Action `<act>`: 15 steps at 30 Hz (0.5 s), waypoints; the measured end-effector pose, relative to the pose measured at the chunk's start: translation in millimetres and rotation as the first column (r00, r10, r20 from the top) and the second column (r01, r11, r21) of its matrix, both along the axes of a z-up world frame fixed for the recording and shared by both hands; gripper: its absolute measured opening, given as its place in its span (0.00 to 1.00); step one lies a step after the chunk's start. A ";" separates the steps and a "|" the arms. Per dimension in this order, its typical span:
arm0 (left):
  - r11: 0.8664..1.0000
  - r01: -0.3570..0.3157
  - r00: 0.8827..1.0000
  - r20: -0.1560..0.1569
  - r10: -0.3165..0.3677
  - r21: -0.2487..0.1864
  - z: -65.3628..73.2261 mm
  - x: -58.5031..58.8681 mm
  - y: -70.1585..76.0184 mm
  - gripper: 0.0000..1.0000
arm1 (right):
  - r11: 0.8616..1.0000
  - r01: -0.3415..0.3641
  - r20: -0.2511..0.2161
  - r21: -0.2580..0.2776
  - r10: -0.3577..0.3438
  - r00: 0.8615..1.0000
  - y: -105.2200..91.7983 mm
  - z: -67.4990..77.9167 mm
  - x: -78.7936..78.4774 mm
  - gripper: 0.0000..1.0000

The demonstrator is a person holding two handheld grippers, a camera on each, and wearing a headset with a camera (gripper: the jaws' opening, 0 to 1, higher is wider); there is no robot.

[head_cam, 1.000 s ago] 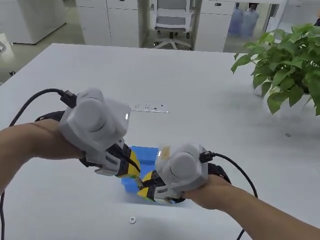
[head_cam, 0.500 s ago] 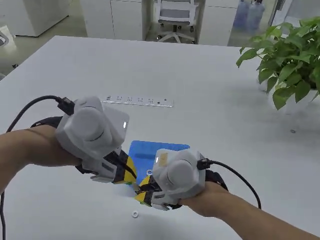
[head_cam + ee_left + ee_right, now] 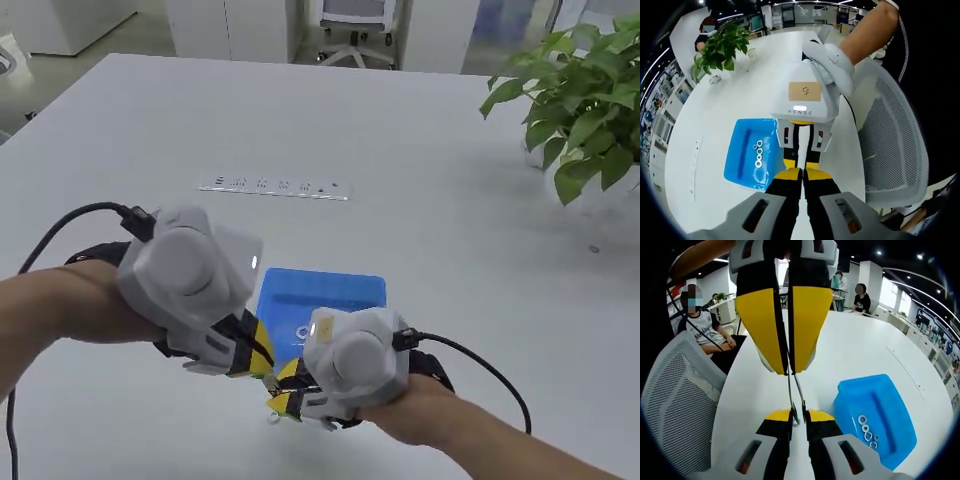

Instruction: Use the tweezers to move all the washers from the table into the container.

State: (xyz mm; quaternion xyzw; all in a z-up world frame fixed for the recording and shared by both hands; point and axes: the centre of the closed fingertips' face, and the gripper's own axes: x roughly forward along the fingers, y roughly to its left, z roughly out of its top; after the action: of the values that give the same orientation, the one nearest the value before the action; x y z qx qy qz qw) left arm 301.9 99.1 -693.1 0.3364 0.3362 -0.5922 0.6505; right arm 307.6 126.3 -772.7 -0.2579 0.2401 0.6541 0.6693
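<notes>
Viewed from the head camera: left gripper (image 3: 262, 358) and right gripper (image 3: 283, 392) set tip to tip over the near part of the white table (image 3: 450, 230), just on the near side of the blue container (image 3: 335, 285). One loose washer (image 3: 272, 419) on the bare table directly beneath the meeting jaws, outside the container. Power strip (image 3: 275, 186) farther off; potted plant (image 3: 580, 90) at far right.

Left gripper view: own jaws pressed together, yellow tips touching those of the right gripper opposite. Container to the left of the jaws, with a short row of washers (image 3: 759, 152) lying on its floor. Mesh chair (image 3: 895, 140) to the right.

Right gripper view: tweezers (image 3: 794, 395) seen as two thin metal legs, running from between the left gripper's jaws above into the narrow gap between own jaws below. Both pairs closed on the tweezers, as far as can be judged; no telling the load-bearing pair. Container to the right, washers resting near its closer corner.

Judged progress: well advanced, with several washers already deposited and at least one left to collect. Step in hand: apparently settling the tweezers between the grippers, with the pick of the loose washer not yet made.
</notes>
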 end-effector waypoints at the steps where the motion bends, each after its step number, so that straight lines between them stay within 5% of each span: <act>1: 1.000 0.000 1.000 -0.001 0.000 0.000 -0.7 -0.1 0.2 0.05 | 1.000 0.000 -0.001 0.001 0.000 1.000 0.3 -0.8 -0.1 0.12; 15: 1.000 -0.003 0.999 -0.034 0.003 -0.003 -14.0 -1.8 -1.5 0.05 | 1.000 -0.002 -0.023 -0.003 0.002 1.000 2.7 -16.7 -4.7 0.13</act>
State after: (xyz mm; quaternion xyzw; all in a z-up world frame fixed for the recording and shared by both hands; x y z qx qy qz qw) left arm 300.2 97.6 -707.1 0.3244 0.3468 -0.5974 0.6462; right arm 302.9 129.0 -789.4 -0.2515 0.2487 0.6573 0.6655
